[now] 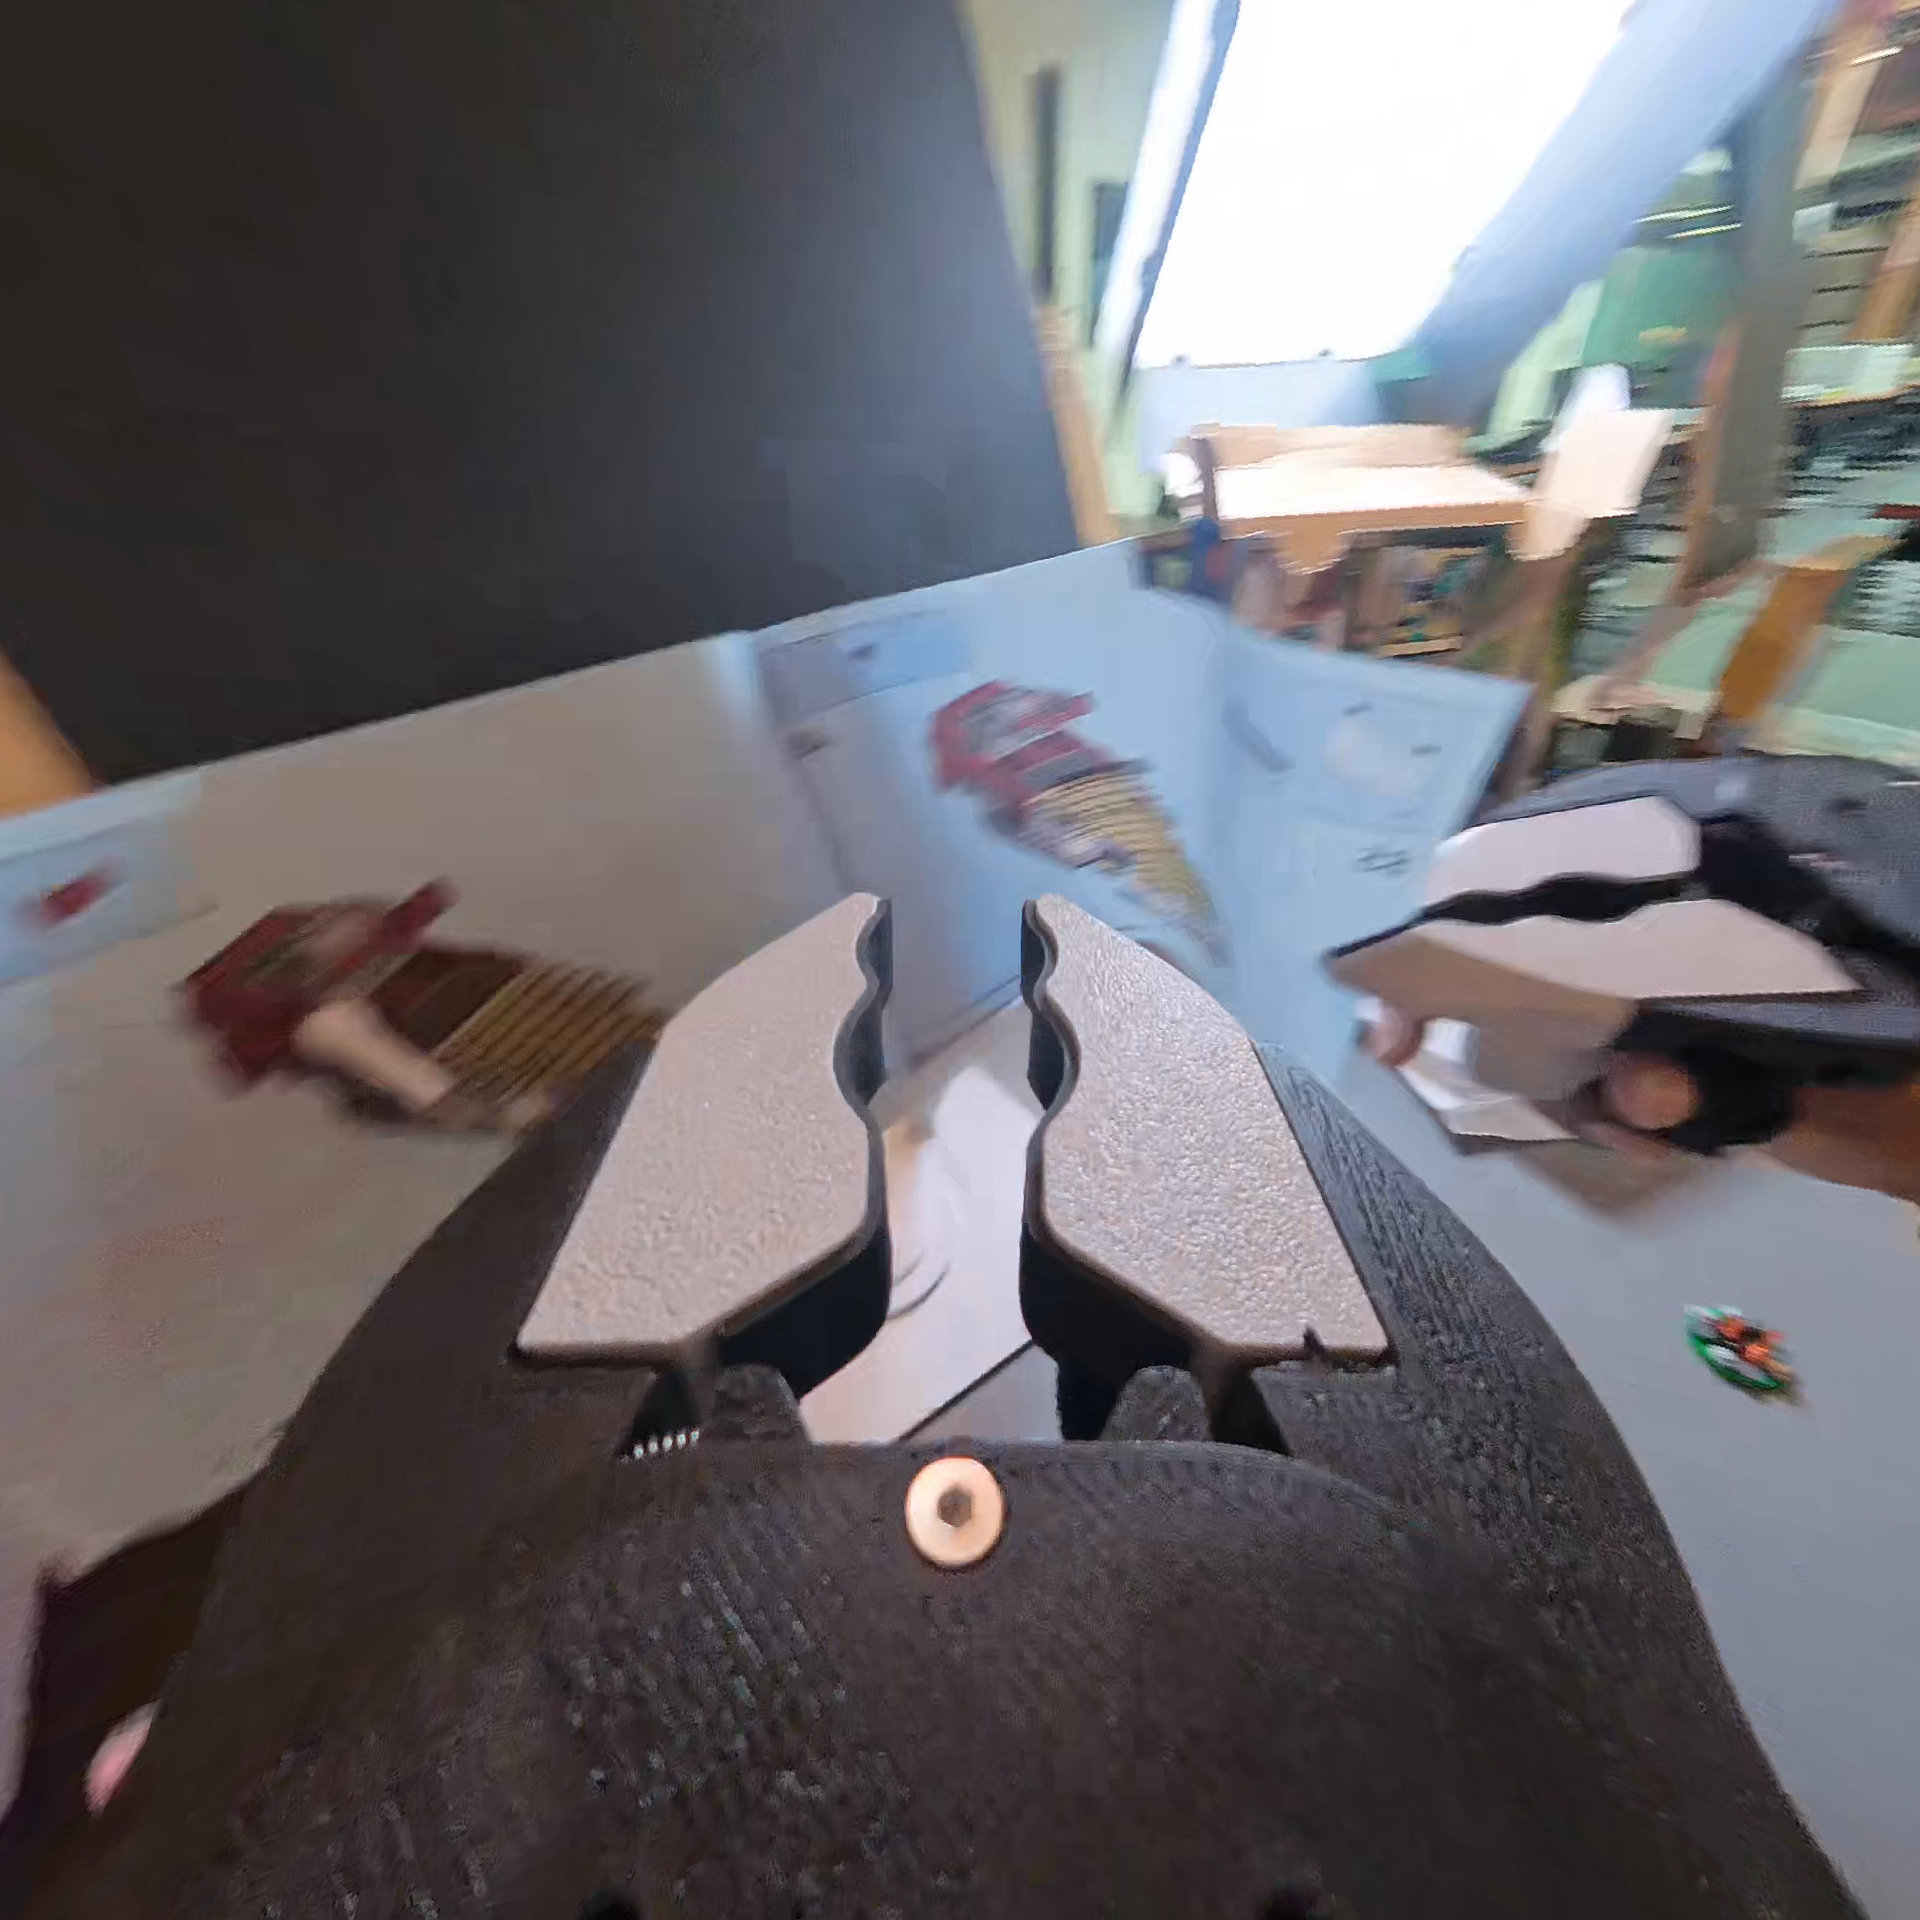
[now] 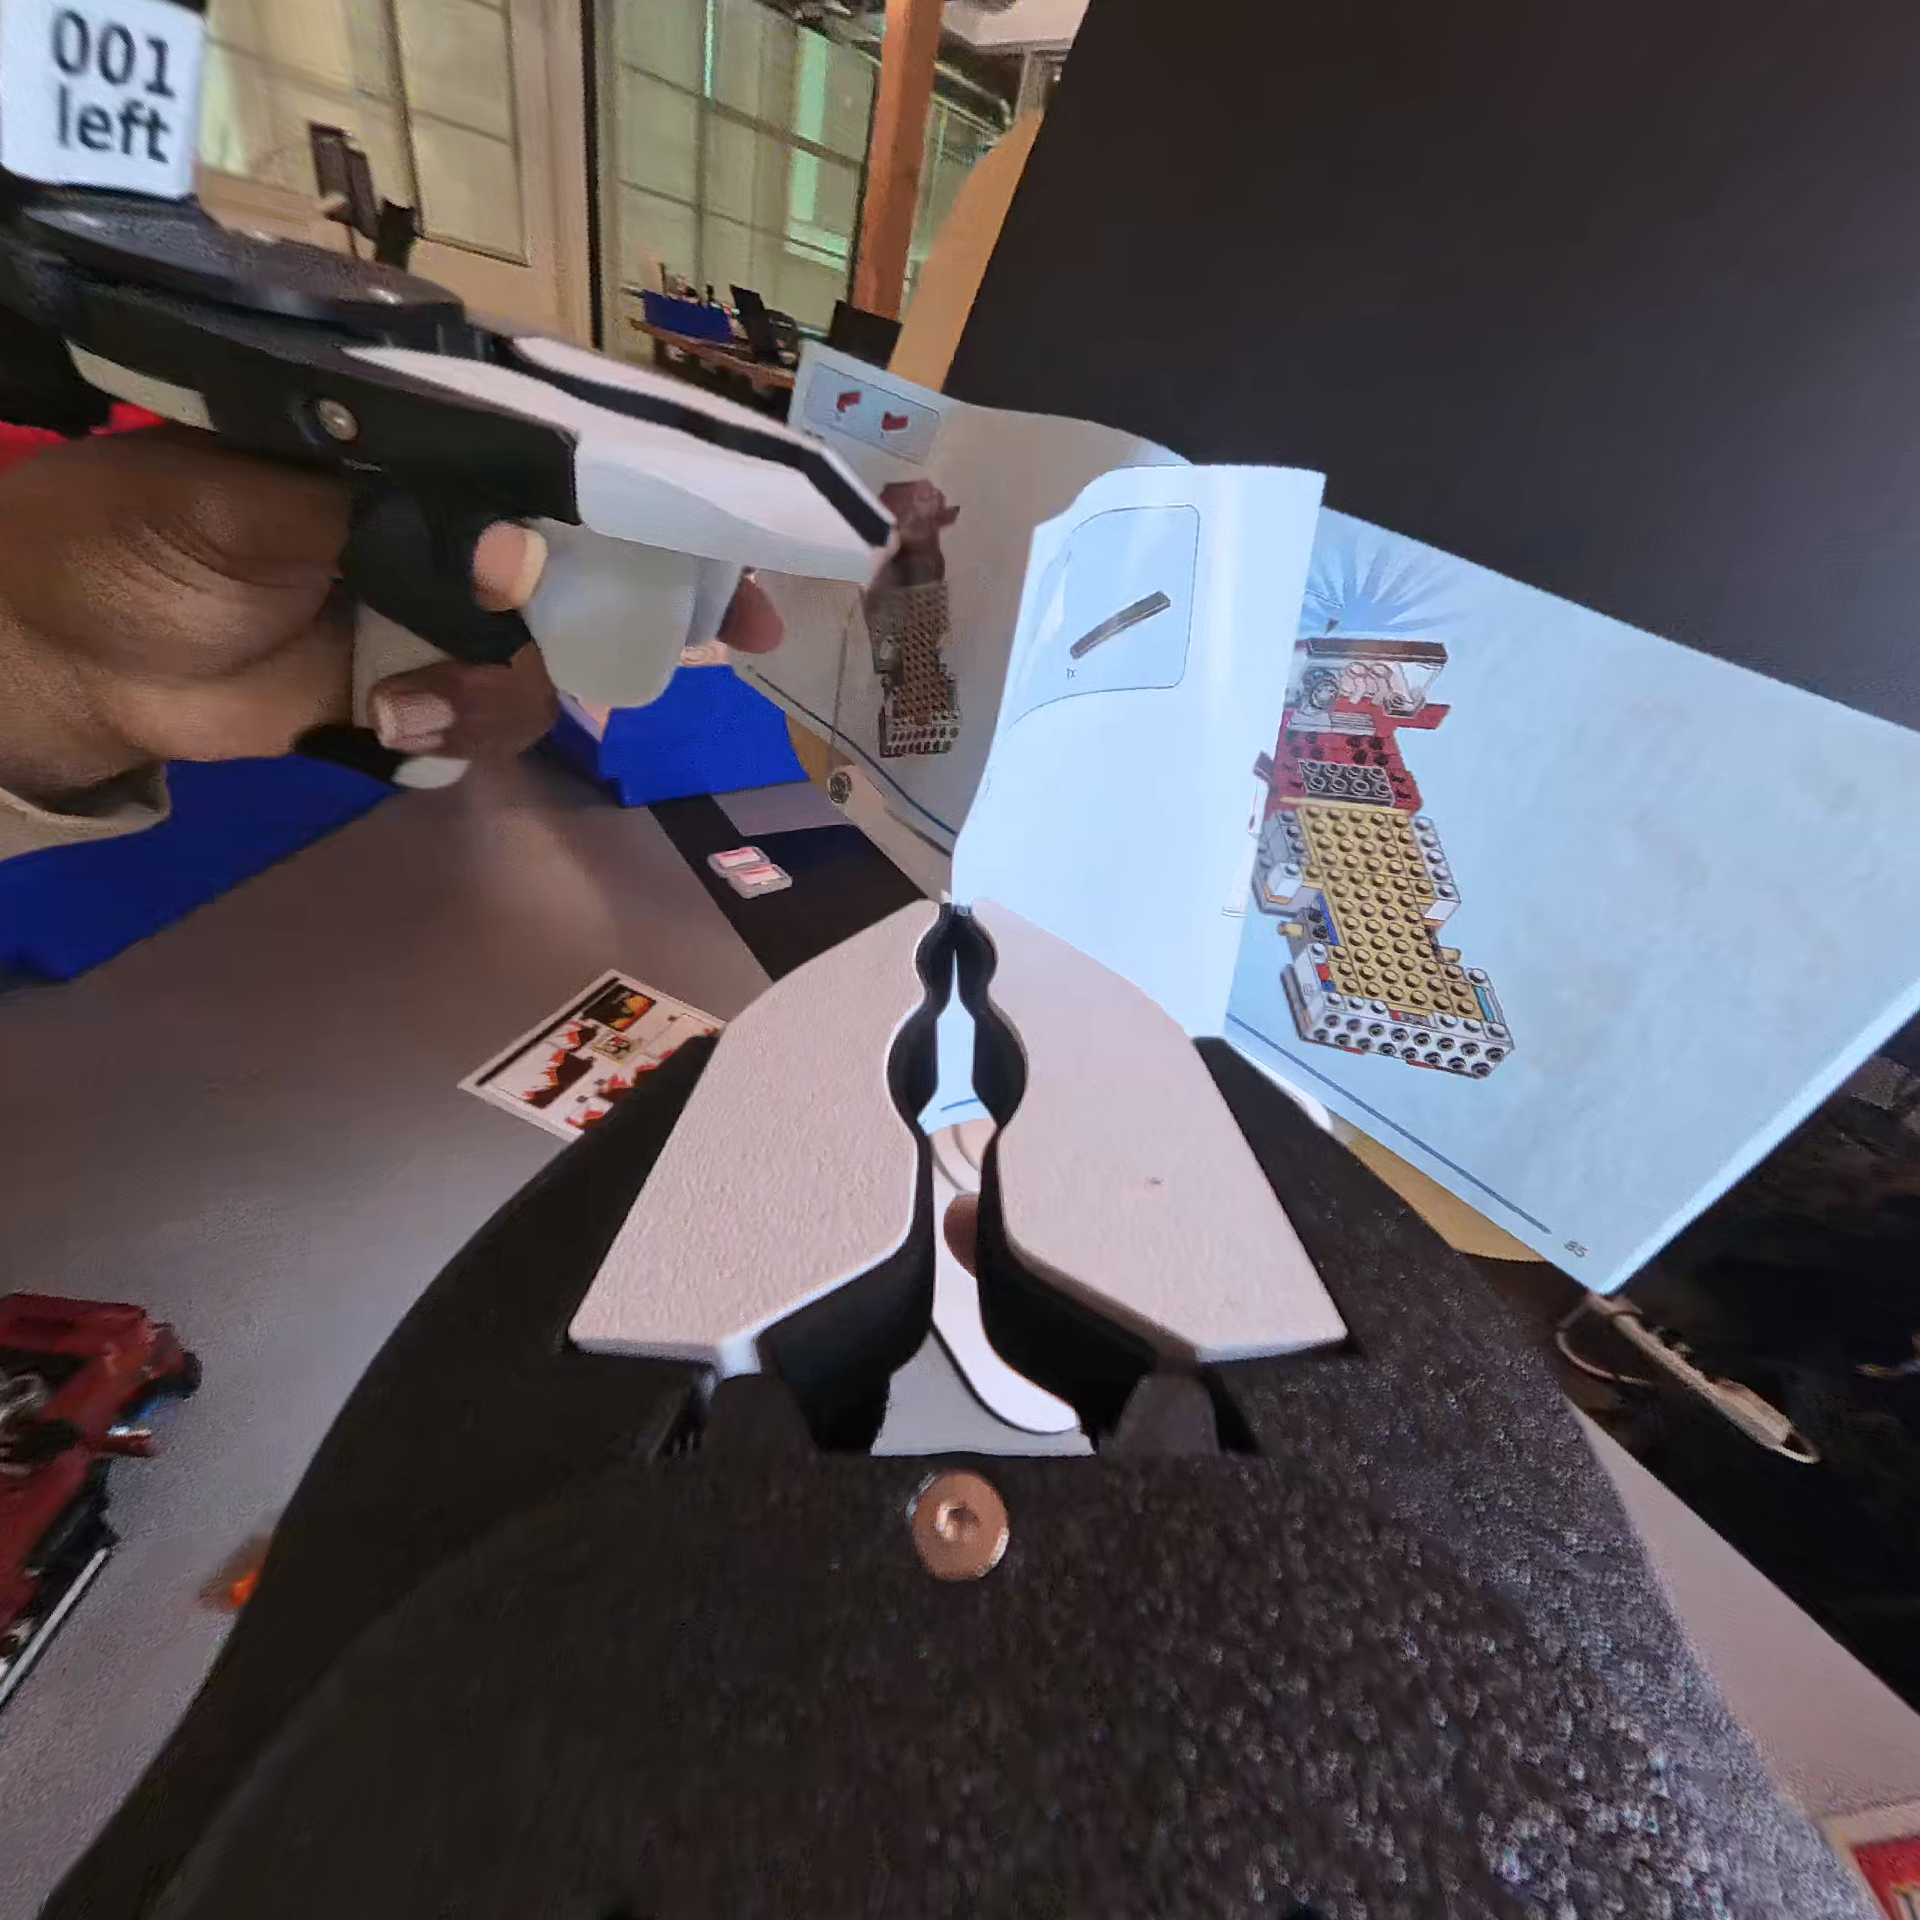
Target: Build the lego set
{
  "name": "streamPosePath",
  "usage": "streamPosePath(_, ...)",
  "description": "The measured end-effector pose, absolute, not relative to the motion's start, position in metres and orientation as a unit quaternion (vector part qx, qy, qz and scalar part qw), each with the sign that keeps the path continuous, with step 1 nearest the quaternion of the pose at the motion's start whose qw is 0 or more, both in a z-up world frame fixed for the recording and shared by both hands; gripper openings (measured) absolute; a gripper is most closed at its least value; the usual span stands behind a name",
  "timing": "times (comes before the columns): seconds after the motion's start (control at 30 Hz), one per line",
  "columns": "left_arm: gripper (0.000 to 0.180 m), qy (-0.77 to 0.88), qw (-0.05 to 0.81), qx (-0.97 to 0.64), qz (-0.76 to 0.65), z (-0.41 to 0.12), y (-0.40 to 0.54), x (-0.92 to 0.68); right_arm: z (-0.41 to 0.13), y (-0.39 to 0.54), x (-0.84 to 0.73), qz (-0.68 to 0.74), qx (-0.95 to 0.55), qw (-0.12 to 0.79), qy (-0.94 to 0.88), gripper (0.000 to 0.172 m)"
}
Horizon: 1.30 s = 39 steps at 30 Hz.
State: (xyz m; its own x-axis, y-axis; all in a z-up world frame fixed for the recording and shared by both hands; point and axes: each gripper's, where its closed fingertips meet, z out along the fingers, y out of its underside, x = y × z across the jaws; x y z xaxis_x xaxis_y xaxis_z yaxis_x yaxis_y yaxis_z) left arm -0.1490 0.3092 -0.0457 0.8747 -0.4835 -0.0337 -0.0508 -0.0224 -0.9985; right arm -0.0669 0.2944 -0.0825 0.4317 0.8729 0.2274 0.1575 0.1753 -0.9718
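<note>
Instruction booklet [image 2: 1662,935] pale blue, printed with red, tan and grey studded brick model. Table [image 2: 312,1039] was plain grey. Sticker sheet [image 2: 592,1049] white with black, red, orange flame shapes. Cloth [image 2: 135,862] bright blue. Left gripper [image 1: 956,935], right gripper [image 2: 956,914]: black textured bodies, light grey pebbled fingers. Brick model [image 2: 62,1392] dark red.

A grey table [image 2: 312,1039] carries an open building-brick instruction booklet [image 2: 1662,883] ahead and right of the right gripper [image 2: 956,912]. A sticker sheet [image 2: 582,1049] lies just left of its fingers, two small clear cases [image 2: 750,871] beyond, a red brick model [image 2: 62,1392] far left, blue cloth [image 2: 156,862] behind.
</note>
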Motion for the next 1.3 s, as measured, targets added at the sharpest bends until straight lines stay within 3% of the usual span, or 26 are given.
streamPosePath(0.2, 0.04, 0.033, 0.597, -0.784, -0.169, -0.106, 0.313, -0.246, -0.055, 0.279, -0.098, 0.321, -0.556, 0.581, -0.501, 0.0)
streamPosePath(0.33, 0.044, -0.005, 0.575, -0.771, -0.272, -0.115, 0.328, -0.231, -0.038, 0.274, -0.133, 0.318, -0.551, 0.572, -0.518, 0.0)
streamPosePath(0.4, 0.041, 0.018, 0.59, -0.774, -0.231, -0.115, 0.343, -0.227, -0.032, 0.273, -0.148, 0.31, -0.549, 0.573, -0.523, 0.0)
streamPosePath(0.5, 0.004, 0.058, 0.62, -0.77, -0.143, -0.115, 0.358, -0.229, -0.032, 0.275, -0.17, 0.298, -0.558, 0.565, -0.53, 0.0)
streamPosePath(0.53, 0.003, 0.041, 0.629, -0.761, -0.155, -0.115, 0.359, -0.231, -0.033, 0.276, -0.176, 0.293, -0.561, 0.561, -0.534, 0.0)
streamPosePath(0.7, 0.003, -0.099, 0.657, -0.656, -0.357, -0.129, 0.346, -0.243, -0.05, 0.279, -0.221, 0.263, -0.581, 0.527, -0.562, 0.0)
streamPosePath(0.87, 0.002, -0.15, 0.629, -0.557, -0.52, -0.136, 0.341, -0.244, -0.08, 0.298, -0.273, 0.216, -0.618, 0.508, -0.56, 0.0)
streamPosePath(1.03, 0.001, -0.165, 0.618, -0.526, -0.56, -0.136, 0.34, -0.244, -0.098, 0.325, -0.297, 0.133, -0.63, 0.541, -0.541, 0.004)
streamPosePath(1.13, 0.001, -0.16, 0.62, -0.532, -0.555, -0.135, 0.34, -0.244, -0.091, 0.294, -0.307, 0.216, -0.579, 0.539, -0.572, 0.023)
streamPosePath(1.23, 0.001, -0.161, 0.617, -0.536, -0.553, -0.135, 0.34, -0.244, -0.044, 0.25, -0.274, 0.326, -0.494, 0.588, -0.552, 0.025)
streamPosePath(1.3, 0.001, -0.16, 0.618, -0.535, -0.553, -0.135, 0.341, -0.244, -0.008, 0.258, -0.223, 0.35, -0.479, 0.65, -0.475, 0.016)
